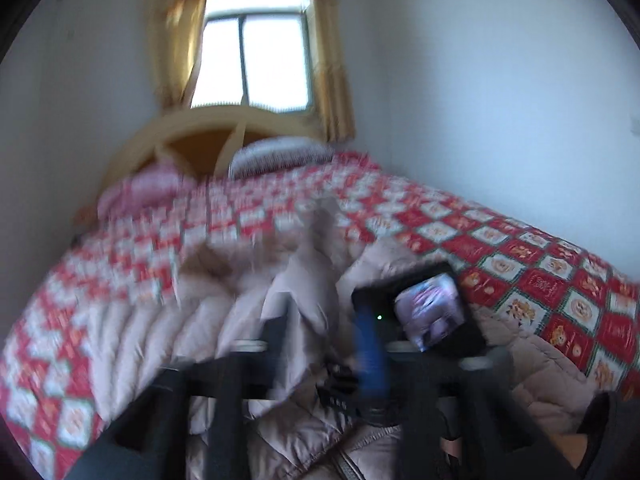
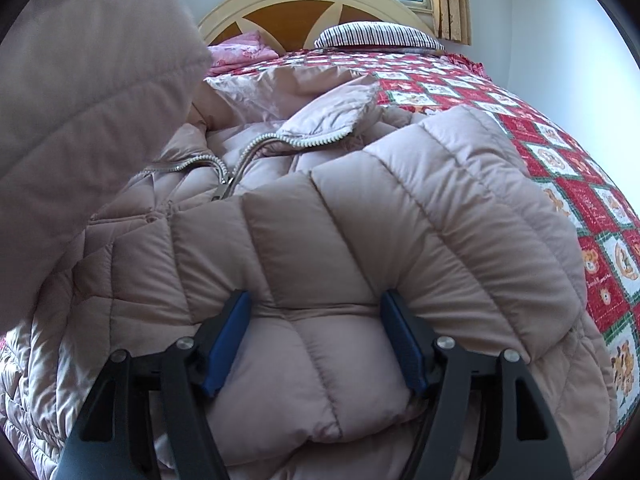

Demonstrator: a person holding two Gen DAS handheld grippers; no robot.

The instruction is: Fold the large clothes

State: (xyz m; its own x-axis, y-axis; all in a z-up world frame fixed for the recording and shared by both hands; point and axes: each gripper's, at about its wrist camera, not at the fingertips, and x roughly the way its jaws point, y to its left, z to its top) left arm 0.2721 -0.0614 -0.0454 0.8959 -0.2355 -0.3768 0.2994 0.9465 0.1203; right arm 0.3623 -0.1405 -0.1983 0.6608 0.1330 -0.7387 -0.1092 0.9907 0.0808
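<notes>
A beige-pink quilted puffer jacket point(image 2: 340, 208) lies on the bed, its silver zipper point(image 2: 240, 156) partly open near the collar. My right gripper point(image 2: 316, 312) is open, its blue-padded fingers point(image 2: 230, 336) straddling a puffy fold of the sleeve. A raised part of the jacket point(image 2: 88, 92) hangs at the upper left of the right wrist view. The left wrist view is motion-blurred; my left gripper point(image 1: 324, 356) is above the jacket point(image 1: 224, 320), seemingly with fabric between its fingers, but its state is unclear. The other gripper's camera body point(image 1: 424, 308) shows to its right.
The bed has a red and white checked quilt point(image 2: 568, 168). A wooden headboard point(image 2: 304, 0), a striped pillow point(image 2: 376, 36) and a pink pillow point(image 2: 240, 52) are at the far end. A window with yellow curtains point(image 1: 256, 40) is behind. A white wall point(image 1: 500, 100) runs along the right.
</notes>
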